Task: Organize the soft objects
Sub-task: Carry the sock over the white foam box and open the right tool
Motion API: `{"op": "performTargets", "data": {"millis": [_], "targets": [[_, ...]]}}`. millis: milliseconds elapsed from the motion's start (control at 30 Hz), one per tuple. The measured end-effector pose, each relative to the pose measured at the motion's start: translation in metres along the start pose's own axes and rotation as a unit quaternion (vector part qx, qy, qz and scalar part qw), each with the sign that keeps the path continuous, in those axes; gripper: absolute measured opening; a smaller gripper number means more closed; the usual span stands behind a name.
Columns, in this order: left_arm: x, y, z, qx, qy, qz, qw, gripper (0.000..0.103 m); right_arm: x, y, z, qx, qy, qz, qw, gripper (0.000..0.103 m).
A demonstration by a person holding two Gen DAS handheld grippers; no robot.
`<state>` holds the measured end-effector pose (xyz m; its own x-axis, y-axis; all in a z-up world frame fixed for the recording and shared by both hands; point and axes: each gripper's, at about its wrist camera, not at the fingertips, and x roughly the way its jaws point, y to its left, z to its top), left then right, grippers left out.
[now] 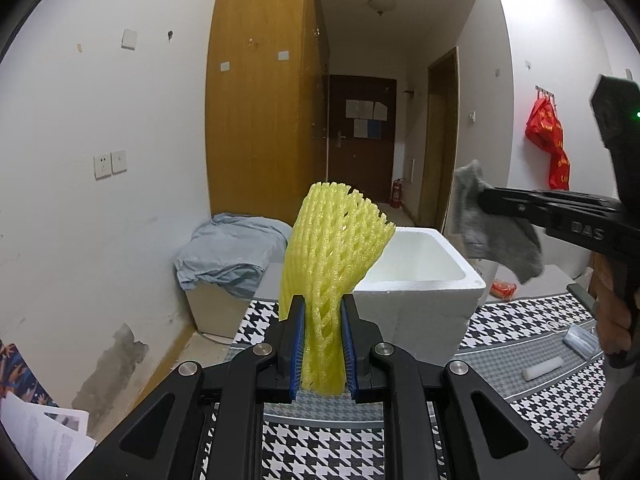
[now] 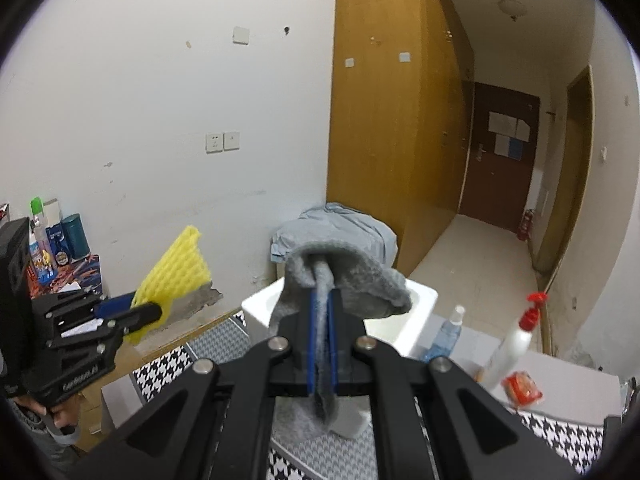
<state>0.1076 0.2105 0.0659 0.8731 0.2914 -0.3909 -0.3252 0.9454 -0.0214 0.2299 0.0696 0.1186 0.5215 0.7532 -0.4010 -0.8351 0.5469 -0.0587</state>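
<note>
My left gripper [image 1: 322, 300] is shut on a yellow foam net sleeve [image 1: 334, 240], held upright above the houndstooth-covered table [image 1: 320, 448]. The sleeve fans out above the jaws. My right gripper [image 2: 322, 296] is shut on a grey sock [image 2: 352, 276], which drapes over the fingertips. Both are held in the air near a white foam box [image 1: 424, 280], open at the top. In the left wrist view the right gripper [image 1: 482, 200] with the sock [image 1: 492, 236] is right of the box. In the right wrist view the left gripper [image 2: 154, 312] with the yellow sleeve [image 2: 172, 272] is at the left.
A light blue cloth [image 1: 236, 252] lies heaped on a low white unit behind the table. A white foam roll [image 1: 544, 368] and a packet lie on the table at the right. Spray bottles [image 2: 516, 344] and a red packet [image 2: 524, 388] stand right of the box.
</note>
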Motion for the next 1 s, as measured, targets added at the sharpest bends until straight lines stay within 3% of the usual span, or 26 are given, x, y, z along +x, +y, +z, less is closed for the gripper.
{"op": "performTargets", "data": {"millis": [833,933,1000], "targets": [[0.03,0.016,-0.001,-0.006,0.019,0.008,0.9998,0.018,0.103,-0.032,-0.002,0.066,0.083,0.032,0.994,0.011],[0.03,0.018,0.0,-0.007,0.015,0.008,0.9998,0.018,0.106,-0.031,-0.002,0.059,0.087,0.018,0.994,0.022],[0.032,0.02,0.001,-0.012,0.014,0.008,0.9998,0.018,0.105,-0.029,-0.003,0.052,0.083,0.021,0.995,0.05]]}}
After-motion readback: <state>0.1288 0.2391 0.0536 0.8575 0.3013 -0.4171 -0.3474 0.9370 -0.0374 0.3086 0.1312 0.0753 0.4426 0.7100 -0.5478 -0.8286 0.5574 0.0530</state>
